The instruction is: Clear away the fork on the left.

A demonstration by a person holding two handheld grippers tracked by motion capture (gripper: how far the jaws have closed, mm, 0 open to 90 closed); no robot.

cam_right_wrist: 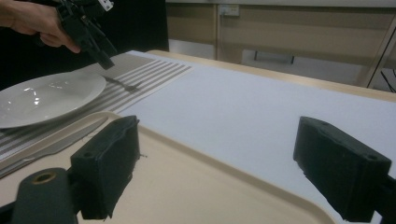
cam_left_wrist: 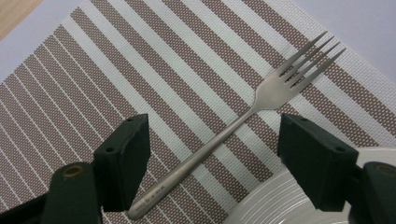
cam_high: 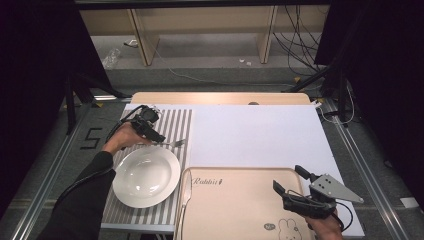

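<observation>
Fork (cam_left_wrist: pixel 243 121) first, since L gripper (cam_high: pixel 158 140) sits right on top of it: lying flat on striped placemat (cam_high: pixel 175 122), just past far rim of white plate (cam_high: pixel 146 176), tines toward the mat's right edge, handle running back between the jaws. Now big to small. White table cover (cam_high: pixel 260 135) across most of the tabletop, wood edge showing at the far side. Beige tray (cam_high: pixel 235 210) at near centre, rabbit print and "Rabbit" lettering on it, butted against the placemat's right edge. Placemat at left, brown-and-white stripes, carrying plate and fork. Plate round, glossy, nothing in it, near half of the mat. Knife (cam_high: pixel 184 196) lying along tray's left rim, between tray and plate. R gripper (cam_high: pixel 291 183) over tray's right part, jaws spread wide, nothing between them, tray surface visible under them in right gripper view; grey three-cornered plate on top, hand at bottom edge. L gripper angled down at the mat, jaws wide and straddling fork handle, pads on either side w/ clear gaps, not pressing on metal. One jaw over plate rim in left gripper view. Fork small, matte steel, four tines, tiny stamp near handle end, too small to read.
</observation>
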